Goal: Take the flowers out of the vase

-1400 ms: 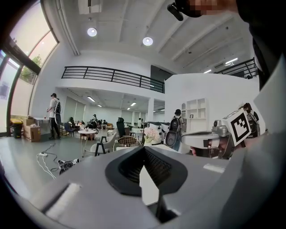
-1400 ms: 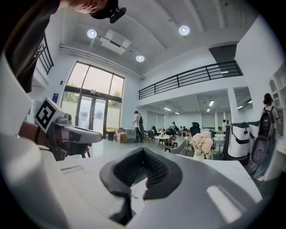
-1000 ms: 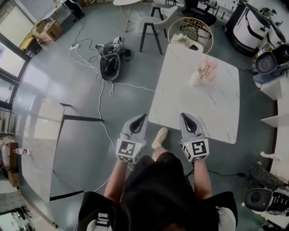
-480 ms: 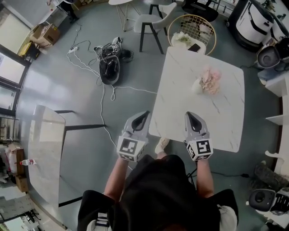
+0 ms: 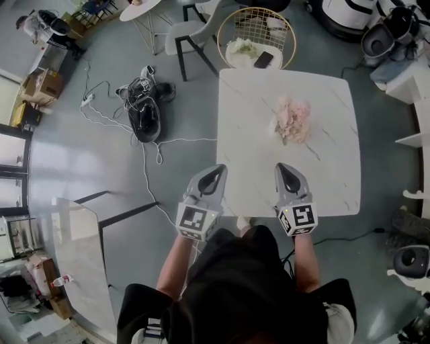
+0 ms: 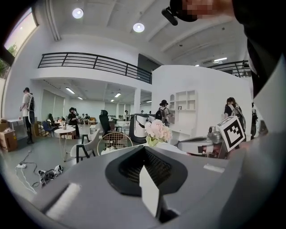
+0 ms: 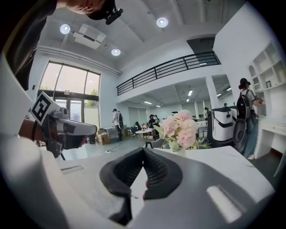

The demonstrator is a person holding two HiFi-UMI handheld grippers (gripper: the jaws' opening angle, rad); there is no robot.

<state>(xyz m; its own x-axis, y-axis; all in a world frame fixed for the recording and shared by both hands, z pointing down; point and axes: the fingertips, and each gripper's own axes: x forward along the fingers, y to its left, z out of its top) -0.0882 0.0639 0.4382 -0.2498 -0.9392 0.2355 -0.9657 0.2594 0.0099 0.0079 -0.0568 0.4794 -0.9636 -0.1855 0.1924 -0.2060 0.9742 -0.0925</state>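
Note:
A bunch of pale pink flowers [image 5: 291, 118] stands in a small white vase [image 5: 278, 127] at the middle of the white marble table [image 5: 336, 175]. My left gripper [image 5: 216, 172] is shut and empty, its tip beside the table's near left corner. My right gripper [image 5: 285, 168] is also shut and empty, over the table's near edge and well short of the flowers. The left gripper view has the flowers [image 6: 157, 130] beyond its closed tips [image 6: 144, 148]. In the right gripper view the flowers [image 7: 180, 127] rise just past the closed tips [image 7: 143, 150], which hide most of the vase.
A gold wire chair [image 5: 236, 19] stands at the table's far side. A grey chair [image 5: 190, 35] is to its left. A dark bag with tangled cables [image 5: 142, 111] lies on the floor at left. Another marble table [image 5: 84, 265] is at lower left. Several people stand far off.
Both grippers have moved forward to the table, still shut. The table and flowers now lie straight ahead and closer; the right gripper has come over the near edge.

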